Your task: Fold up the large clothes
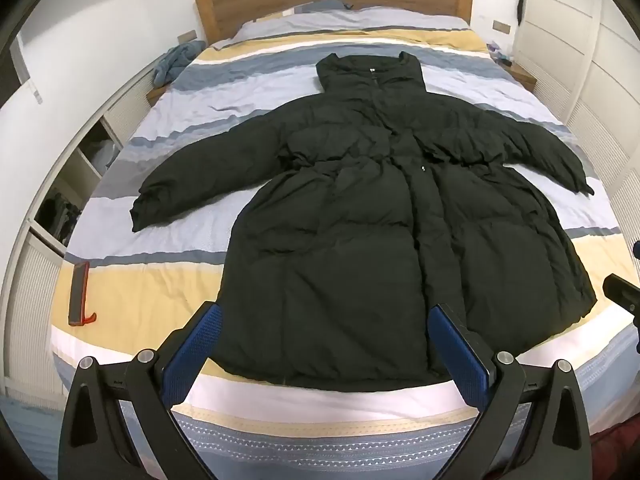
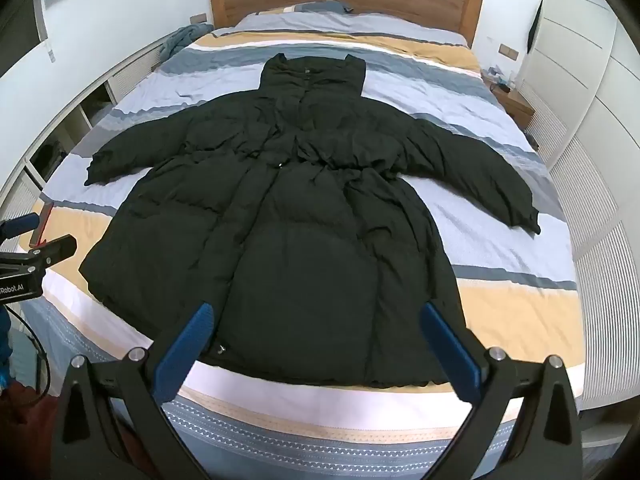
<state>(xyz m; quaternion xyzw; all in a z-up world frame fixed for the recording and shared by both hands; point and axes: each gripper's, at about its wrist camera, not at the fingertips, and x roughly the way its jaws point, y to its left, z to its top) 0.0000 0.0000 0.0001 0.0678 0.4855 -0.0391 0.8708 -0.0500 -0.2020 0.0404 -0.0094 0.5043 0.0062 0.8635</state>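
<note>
Coat (image 1: 360,220) flat, sleeves out, hem at bed (image 1: 120,312) foot edge; both grippers (image 1: 326,320) (image 2: 316,320) gaping, empty above hem—best pinch sleeve cuffs deep, fold inward.

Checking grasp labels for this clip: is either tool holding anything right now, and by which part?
Nothing is held. The left tool and right tool are both open above the coat, which lies flat on the bed.
</note>
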